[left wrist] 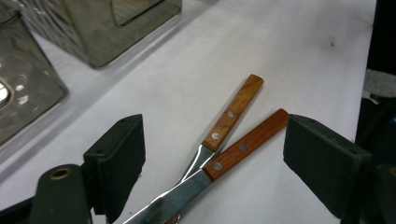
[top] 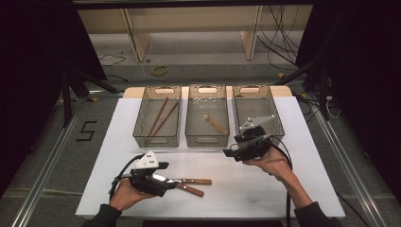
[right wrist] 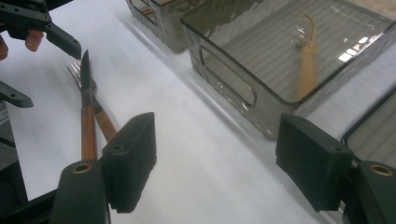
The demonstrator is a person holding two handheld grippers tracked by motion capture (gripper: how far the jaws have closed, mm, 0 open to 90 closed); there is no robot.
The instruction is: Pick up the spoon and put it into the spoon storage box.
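Note:
A knife [left wrist: 180, 196] and a fork [left wrist: 232, 113], both with wooden handles, lie crossed on the white table. Their handles [top: 198, 181] point right in the high view. My left gripper [top: 165, 178] sits low at the front left. Its jaws stand wide, one on each side of the cutlery, and touch neither piece [left wrist: 215, 140]. My right gripper [top: 235, 142] hangs above the table in front of the middle and right bins. It is open with nothing between its fingers [right wrist: 215, 154]. The right gripper view shows the knife [right wrist: 85, 93] and fork [right wrist: 105, 123] farther off.
Three clear grey bins stand in a row at the back. The left bin [top: 157, 137] holds two brown chopsticks [top: 161, 118]. A wooden-handled spoon [right wrist: 306, 60] lies in the middle bin [top: 206, 139]. The right bin [top: 257, 101] looks bare. White tabletop [top: 265, 189] spreads in front.

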